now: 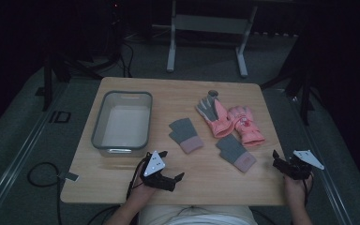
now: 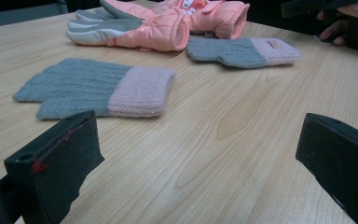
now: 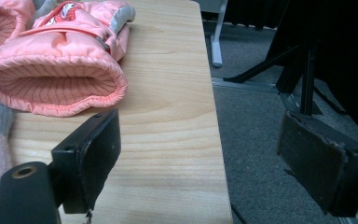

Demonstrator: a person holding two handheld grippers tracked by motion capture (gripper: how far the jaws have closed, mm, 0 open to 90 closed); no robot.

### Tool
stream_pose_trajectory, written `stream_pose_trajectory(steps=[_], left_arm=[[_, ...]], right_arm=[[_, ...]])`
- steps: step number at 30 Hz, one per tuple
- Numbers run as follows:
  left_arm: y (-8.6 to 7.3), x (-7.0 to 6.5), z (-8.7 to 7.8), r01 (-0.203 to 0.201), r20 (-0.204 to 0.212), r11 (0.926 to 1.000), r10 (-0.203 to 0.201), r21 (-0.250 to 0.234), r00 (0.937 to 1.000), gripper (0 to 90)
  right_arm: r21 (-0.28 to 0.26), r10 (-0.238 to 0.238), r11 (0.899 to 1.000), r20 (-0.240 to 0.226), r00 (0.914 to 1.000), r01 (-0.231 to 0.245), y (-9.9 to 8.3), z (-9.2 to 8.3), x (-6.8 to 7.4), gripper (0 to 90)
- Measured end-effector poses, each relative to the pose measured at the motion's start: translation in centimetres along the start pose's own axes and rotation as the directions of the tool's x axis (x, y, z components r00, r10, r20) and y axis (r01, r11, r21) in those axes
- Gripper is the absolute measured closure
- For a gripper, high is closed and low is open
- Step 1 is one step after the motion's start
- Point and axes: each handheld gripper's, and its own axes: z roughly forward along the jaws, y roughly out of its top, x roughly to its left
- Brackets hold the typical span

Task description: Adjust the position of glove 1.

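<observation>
Two ribbed knit gloves (image 1: 186,134) – puffy pink mitts (image 1: 246,124) – both tongs wide.

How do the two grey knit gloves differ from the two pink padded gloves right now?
The grey knit gloves are thin, flat and lie apart; the pink padded gloves are puffy and touch each other. The knit ones are grey with pale pink cuffs; the padded ones are salmon with grey palms. All lie on the table.
</observation>
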Motion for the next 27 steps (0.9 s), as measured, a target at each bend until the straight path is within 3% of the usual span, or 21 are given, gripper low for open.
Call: stream_pose_trajectory(steps=[23, 27], left_arm=[[-0.1, -0.1, -0.1, -0.006, -0.005, 0.9999, 0.006, -0.012, 1.0000, 0.0], [-0.1, -0.1, -0.1, -0.002, -0.008, 0.9999, 0.002, -0.014, 1.0000, 0.0]], right_arm=[[0.032, -0.052, 0.998, 0.038, 0.9979, 0.051, 0.0, 0.1, 0.8, 13.5], [0.066, -0.047, 0.997, 0.017, 0.9988, 0.045, 0.3, 0.1, 1.1, 13.2]])
